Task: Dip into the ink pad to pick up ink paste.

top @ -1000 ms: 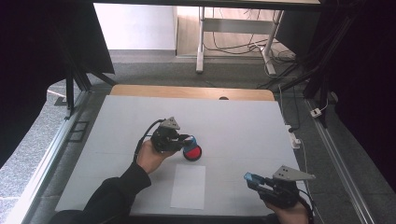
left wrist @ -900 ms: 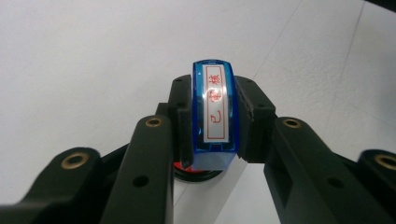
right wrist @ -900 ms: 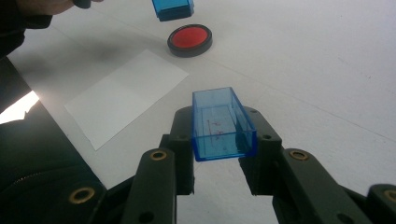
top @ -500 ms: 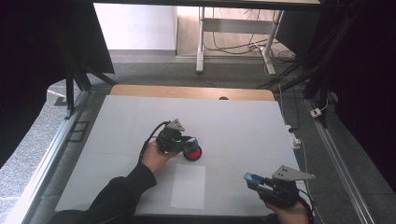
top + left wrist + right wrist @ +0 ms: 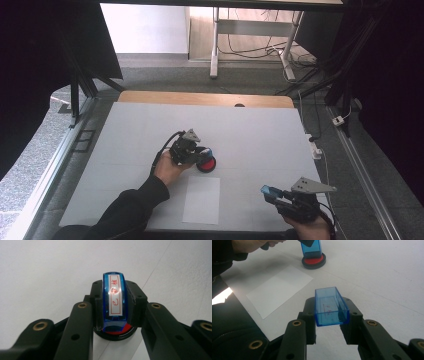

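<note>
Pressing down at the middle of the white table [image 5: 125, 140], the left gripper [image 5: 199, 155] has its jaws closed on a blue stamp [image 5: 114, 302], whose lower end sits in a round black ink pad [image 5: 206, 164] with a red inking face. The left gripper view shows the stamp from its top end: a clear blue body with a white label bearing red characters inside a red frame, black pads clamped on both of its long sides, and a sliver of the red pad under it. The high view gives none of that lettering; there the stamp is mostly hidden by the gripper and only the red disc is plain.

Just nearer the person lies a white sheet of paper [image 5: 202, 199], flat and bare, close to the ink pad but not touching it.

At the near right corner the right gripper [image 5: 272, 192] holds a hollow blue cap [image 5: 330, 305] between narrow jaws, open end towards the camera. It looks empty, though faint red marks show through its floor and I cannot tell what they are. The right gripper view also shows the stamp standing upright on the pad, well apart from the cap.
</note>
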The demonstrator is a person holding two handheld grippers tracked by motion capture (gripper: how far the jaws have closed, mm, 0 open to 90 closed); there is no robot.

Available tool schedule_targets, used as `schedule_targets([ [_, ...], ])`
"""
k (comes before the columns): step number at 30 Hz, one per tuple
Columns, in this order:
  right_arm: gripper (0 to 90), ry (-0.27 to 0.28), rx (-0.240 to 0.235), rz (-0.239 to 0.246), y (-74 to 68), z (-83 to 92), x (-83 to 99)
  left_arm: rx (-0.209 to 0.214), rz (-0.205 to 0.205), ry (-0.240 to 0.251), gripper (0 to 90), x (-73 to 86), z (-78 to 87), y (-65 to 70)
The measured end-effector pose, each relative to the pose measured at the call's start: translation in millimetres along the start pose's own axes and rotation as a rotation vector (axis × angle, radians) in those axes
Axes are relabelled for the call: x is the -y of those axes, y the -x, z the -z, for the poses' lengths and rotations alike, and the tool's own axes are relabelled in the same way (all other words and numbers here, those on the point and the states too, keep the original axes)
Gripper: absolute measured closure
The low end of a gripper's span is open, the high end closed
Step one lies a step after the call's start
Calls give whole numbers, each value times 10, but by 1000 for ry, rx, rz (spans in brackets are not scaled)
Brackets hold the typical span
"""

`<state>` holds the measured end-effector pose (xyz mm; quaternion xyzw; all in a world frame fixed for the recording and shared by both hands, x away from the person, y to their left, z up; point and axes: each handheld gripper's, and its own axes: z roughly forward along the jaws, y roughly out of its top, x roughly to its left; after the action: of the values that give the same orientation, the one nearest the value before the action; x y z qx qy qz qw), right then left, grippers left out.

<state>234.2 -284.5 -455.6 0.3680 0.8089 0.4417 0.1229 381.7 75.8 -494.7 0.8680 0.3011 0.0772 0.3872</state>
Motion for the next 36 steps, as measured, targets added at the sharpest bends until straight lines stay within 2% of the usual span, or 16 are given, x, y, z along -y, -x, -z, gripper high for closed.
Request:
schedule_targets([
  [1,685,-1,1,0,-1,-2,0,0,-12,-16,706,-7,-6,14],
  [14,685,-11,4,5,-9,-16,-6,-95,-102,-38,708,-20,-26,203],
  [17,685,-13,4,6,-8,-17,-7,-78,-75,-33,708,-15,-24,169],
  [21,685,-14,4,5,-8,-18,-7,-20,-15,-18,709,6,-14,59],
  [24,685,-14,3,5,-7,-19,-8,-4,0,-20,709,2,-15,30],
  [30,685,-20,0,4,-3,-19,-9,10,10,-31,709,-6,-12,1],
  [33,685,-21,4,3,-3,-21,-9,-2,1,-25,708,3,-13,26],
  [36,685,-20,0,3,-4,-23,-10,-32,-26,-21,708,7,-17,83],
])
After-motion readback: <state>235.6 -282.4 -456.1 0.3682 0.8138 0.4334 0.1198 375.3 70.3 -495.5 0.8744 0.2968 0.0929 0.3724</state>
